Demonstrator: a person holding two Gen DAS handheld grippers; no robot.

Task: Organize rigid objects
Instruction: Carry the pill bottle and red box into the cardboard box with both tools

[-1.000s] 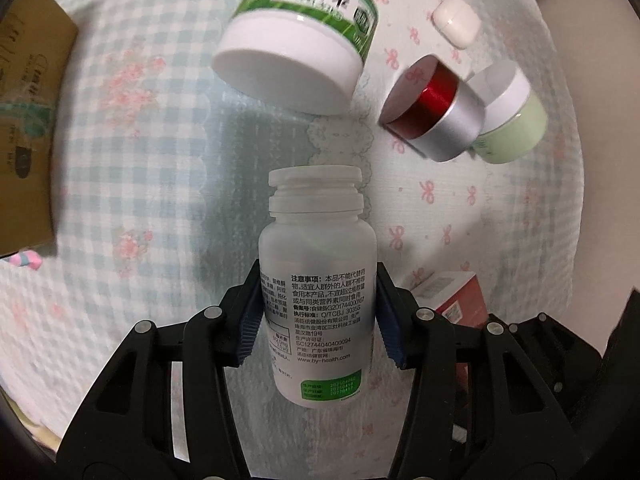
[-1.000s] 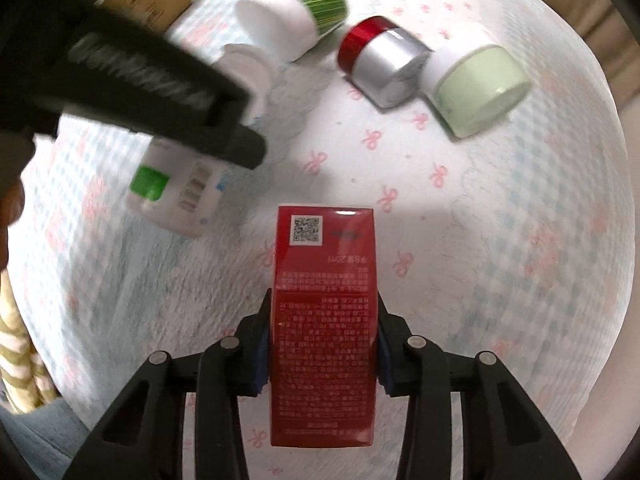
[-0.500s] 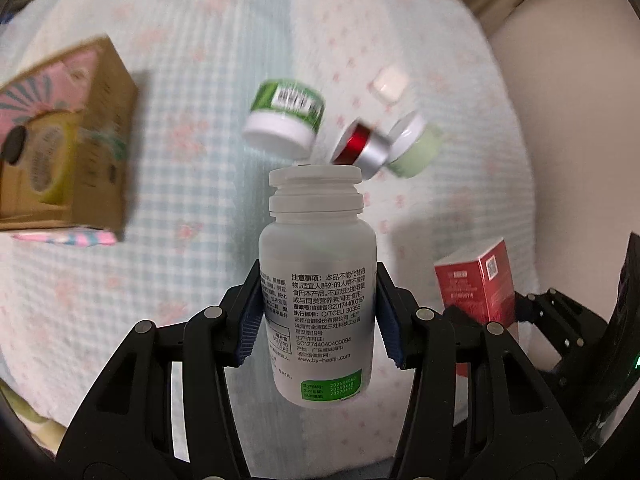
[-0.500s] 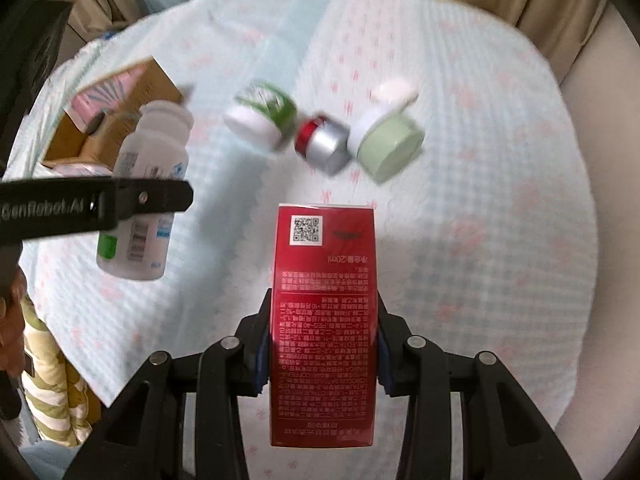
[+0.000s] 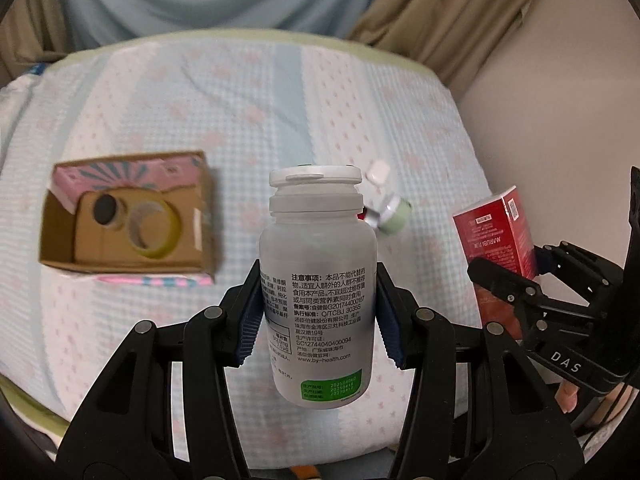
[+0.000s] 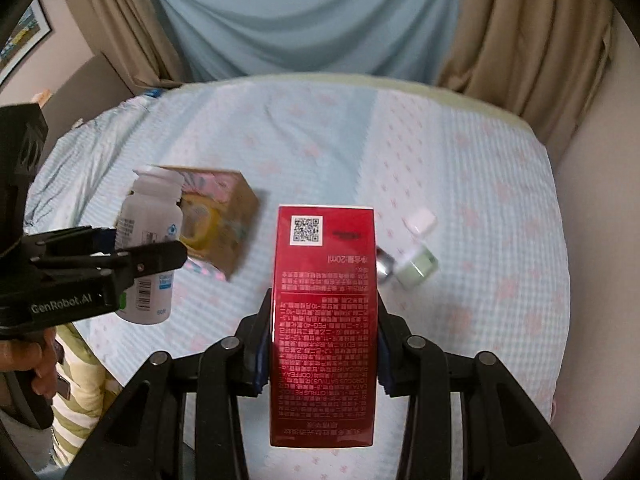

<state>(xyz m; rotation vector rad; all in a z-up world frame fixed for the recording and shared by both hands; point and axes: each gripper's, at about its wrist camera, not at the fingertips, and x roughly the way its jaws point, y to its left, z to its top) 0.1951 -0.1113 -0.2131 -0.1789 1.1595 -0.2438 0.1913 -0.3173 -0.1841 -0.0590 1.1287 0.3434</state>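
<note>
My left gripper (image 5: 318, 316) is shut on a white supplement bottle (image 5: 318, 280), cap pointing away, held high above the bed; the same bottle (image 6: 150, 248) shows in the right wrist view at the left. My right gripper (image 6: 322, 354) is shut on a red carton (image 6: 324, 320) with a QR code, also seen as the red carton (image 5: 496, 236) at the right of the left wrist view. Far below on the bedspread lie a pale green jar (image 6: 418, 266), a silver-and-red jar (image 5: 370, 216) partly hidden behind the bottle, and a small white case (image 6: 420, 220).
An open cardboard box (image 5: 124, 216) holding a tape roll (image 5: 154, 228) lies on the checked bedspread (image 5: 280, 112) at the left. Curtains (image 6: 304, 16) hang behind the bed. A wall (image 5: 560, 100) borders the bed's right side. A hand (image 6: 28, 364) grips the left tool.
Both grippers have risen far above the bed with the bottle and the carton still clamped. The jars on the bedspread now look small and distant, and the cardboard box has come into view.
</note>
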